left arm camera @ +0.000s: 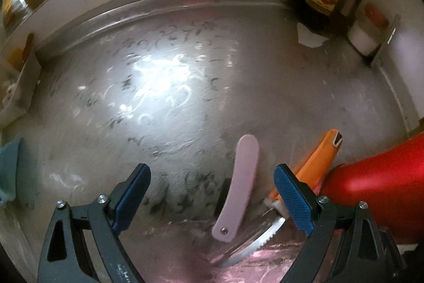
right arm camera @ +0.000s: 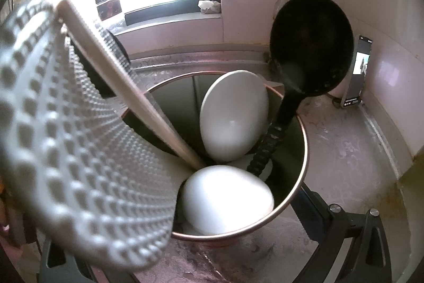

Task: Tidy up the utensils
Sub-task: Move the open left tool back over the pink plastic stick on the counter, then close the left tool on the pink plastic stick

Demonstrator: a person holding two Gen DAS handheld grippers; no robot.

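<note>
While ladles filled the holder (right arm camera: 299, 150) | left gripper (left arm camera: 212, 192) gaped around the pink knife (left arm camera: 238, 190) | orange peeler (left arm camera: 318, 158) remained | right jaws unreadable

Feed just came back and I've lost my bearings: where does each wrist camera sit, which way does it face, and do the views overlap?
Left wrist: behind the open left gripper, angled down at the steel counter; pink-handled knife and orange-handled peeler lie ahead; both blue pads show.
Right wrist: above the utensil holder, looking in at white spoons, black ladle and perforated skimmer; only black gripper frame shows.
Shared: the counter; the red thing may be the holder.
</note>
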